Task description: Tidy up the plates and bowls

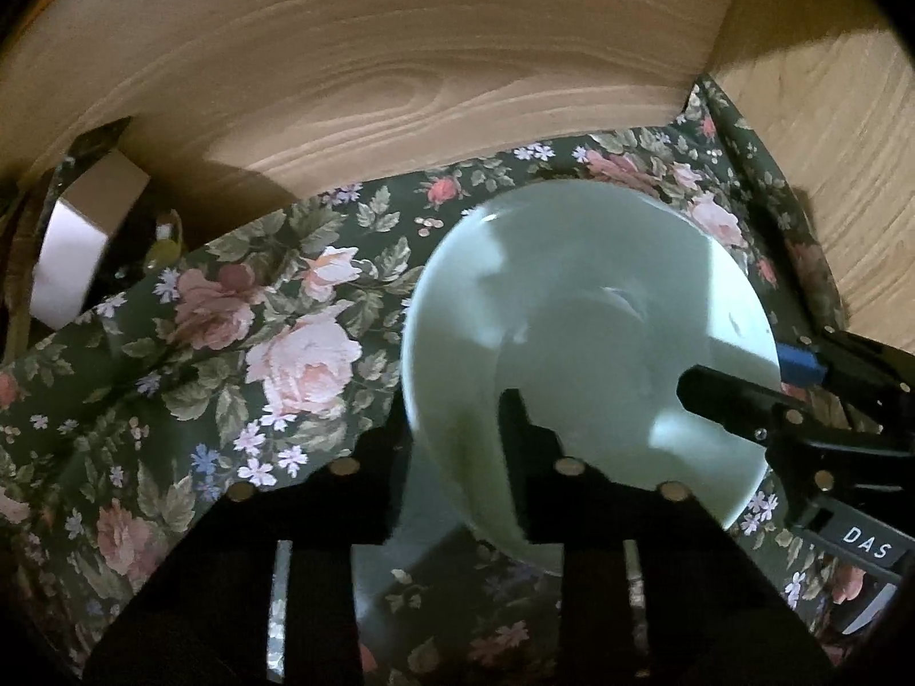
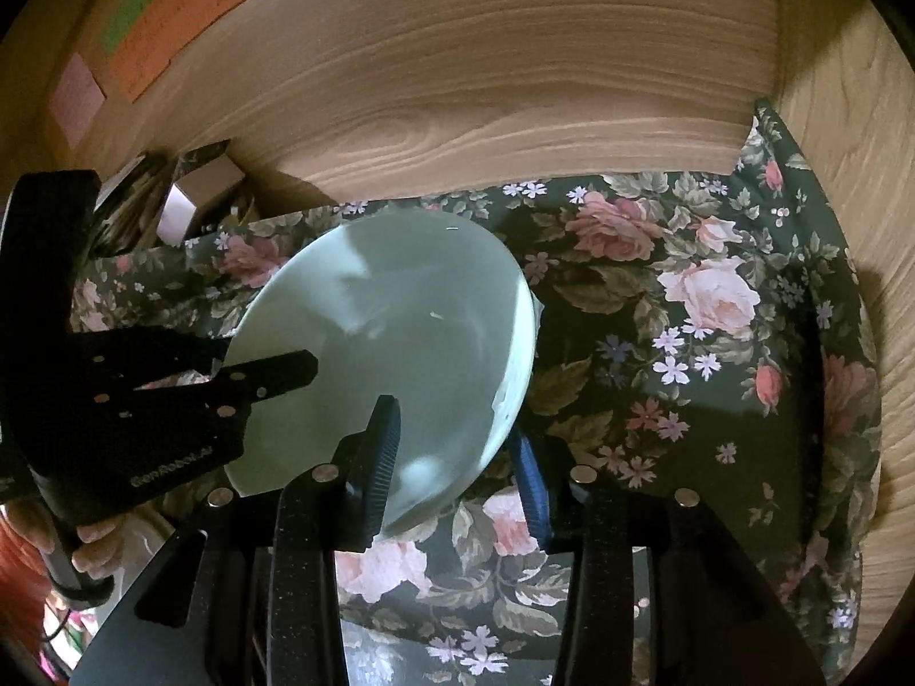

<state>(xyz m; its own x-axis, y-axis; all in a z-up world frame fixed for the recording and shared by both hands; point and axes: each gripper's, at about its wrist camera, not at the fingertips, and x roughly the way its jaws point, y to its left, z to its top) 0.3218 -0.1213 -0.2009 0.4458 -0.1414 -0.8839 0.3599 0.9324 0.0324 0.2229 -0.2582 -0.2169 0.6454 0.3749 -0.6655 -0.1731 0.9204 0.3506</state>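
A pale green bowl [image 1: 589, 331] is held tilted above a dark floral cloth [image 1: 240, 343] inside a wooden cabinet. My left gripper [image 1: 457, 457] is shut on the bowl's near rim, one finger inside the bowl and one outside. My right gripper [image 2: 457, 457] is shut on the bowl's [image 2: 400, 331] opposite rim, with a black ribbed finger [image 2: 380, 469] inside and a blue-padded finger [image 2: 532, 480] outside. Each gripper shows in the other's view: the right one at the bowl's right edge [image 1: 743, 394], the left one at its left edge [image 2: 263, 371].
Wooden cabinet walls [image 1: 400, 74] close in the back and right side. A small white and brown box [image 1: 74, 240] and clutter sit at the back left corner. Orange and pink paper notes [image 2: 171, 17] are stuck on the wall at upper left.
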